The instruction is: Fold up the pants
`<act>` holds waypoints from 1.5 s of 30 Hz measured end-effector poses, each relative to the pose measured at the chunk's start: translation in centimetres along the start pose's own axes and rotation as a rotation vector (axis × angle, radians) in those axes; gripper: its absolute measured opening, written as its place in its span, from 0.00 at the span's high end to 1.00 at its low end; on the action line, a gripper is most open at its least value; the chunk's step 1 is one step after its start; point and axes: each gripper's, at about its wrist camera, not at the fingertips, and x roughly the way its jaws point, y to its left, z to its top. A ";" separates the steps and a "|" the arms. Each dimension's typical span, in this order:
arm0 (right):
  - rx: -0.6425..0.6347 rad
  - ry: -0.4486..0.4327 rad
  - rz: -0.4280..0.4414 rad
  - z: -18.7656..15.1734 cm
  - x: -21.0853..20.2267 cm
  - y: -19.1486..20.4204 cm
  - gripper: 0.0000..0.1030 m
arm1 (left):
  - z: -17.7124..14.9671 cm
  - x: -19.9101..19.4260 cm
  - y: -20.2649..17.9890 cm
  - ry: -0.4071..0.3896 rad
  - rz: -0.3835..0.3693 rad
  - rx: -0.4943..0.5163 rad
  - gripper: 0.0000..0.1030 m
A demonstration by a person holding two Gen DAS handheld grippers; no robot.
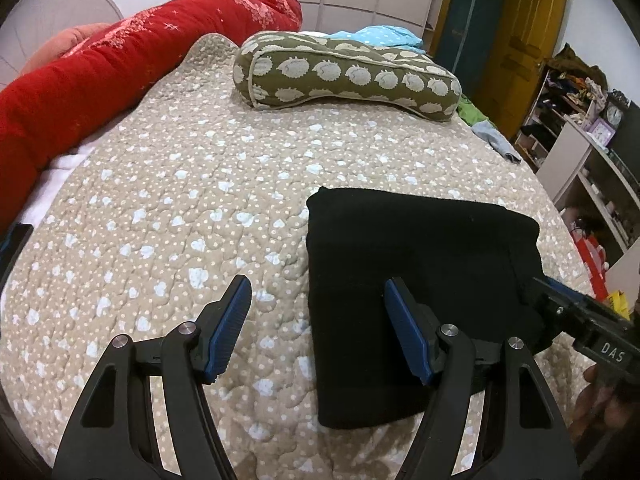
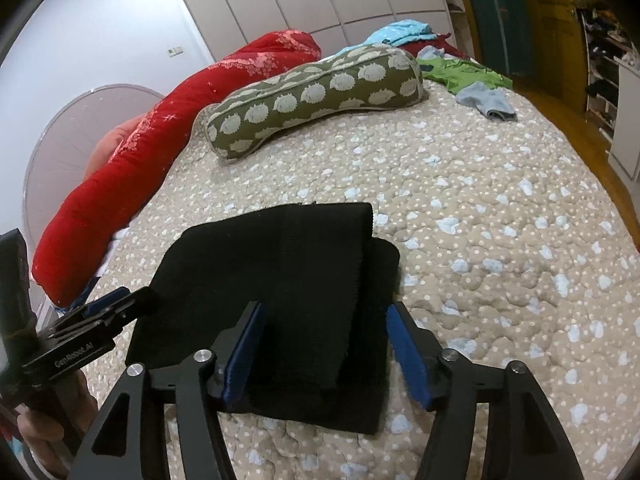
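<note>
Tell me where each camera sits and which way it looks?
Left wrist: on the left tool, looking down over the bed; the right tool pokes in.
Right wrist: on the right tool, above the folded black pants; the left tool and a hand show.
Both show the pants, hedgehog pillow and red blanket.

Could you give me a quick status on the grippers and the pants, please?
Left gripper open, empty. Right gripper open over black pants, no grip. Pants folded on quilt. Nothing in the way.
</note>
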 end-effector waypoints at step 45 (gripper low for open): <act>-0.002 -0.016 0.105 1.1 2.4 0.2 0.42 | 0.6 3.4 0.2 0.002 -0.211 -0.056 0.51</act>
